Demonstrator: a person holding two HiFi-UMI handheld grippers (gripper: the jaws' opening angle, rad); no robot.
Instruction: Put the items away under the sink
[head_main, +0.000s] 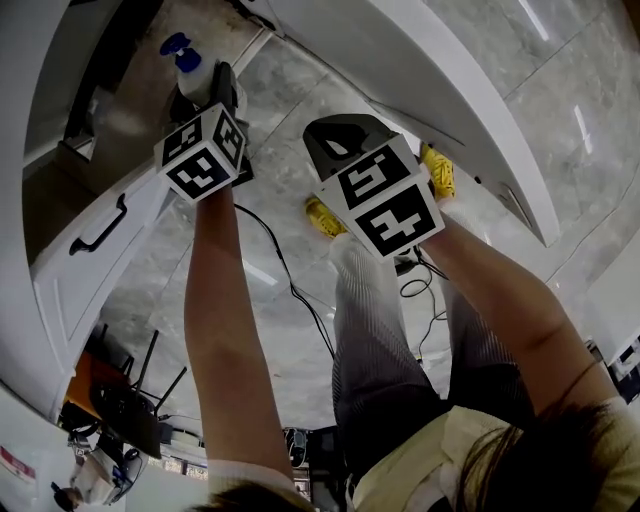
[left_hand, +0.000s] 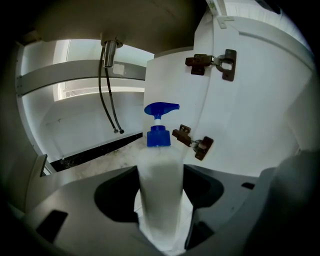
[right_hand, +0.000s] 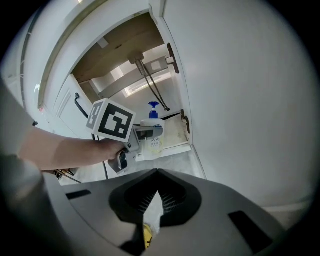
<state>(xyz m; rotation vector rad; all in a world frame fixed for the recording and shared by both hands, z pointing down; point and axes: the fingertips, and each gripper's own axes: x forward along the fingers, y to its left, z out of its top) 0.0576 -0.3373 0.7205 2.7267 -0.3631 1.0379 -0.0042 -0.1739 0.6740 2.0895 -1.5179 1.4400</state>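
A white pump bottle (left_hand: 160, 190) with a blue pump head (left_hand: 161, 125) stands upright between the jaws of my left gripper (left_hand: 160, 172), which is shut on its body. From the right gripper view, the bottle (right_hand: 153, 134) is at the front edge of the open under-sink cabinet's floor (right_hand: 175, 131); I cannot tell whether it rests on it. In the head view the left gripper (head_main: 210, 88) reaches into the opening with the bottle (head_main: 194, 72). My right gripper (right_hand: 157, 173) hangs back over the tiled floor, jaws shut on nothing. Its black jaws (head_main: 338, 135) show in the head view.
Two dark hoses (left_hand: 110, 97) hang from the sink's underside inside the cabinet. The right door (left_hand: 260, 100) stands open with brown hinges (left_hand: 195, 142) close to the bottle. The left door (head_main: 100, 250) has a black handle. The person's yellow shoes (head_main: 325, 216) stand on grey tiles with a black cable (head_main: 290, 285).
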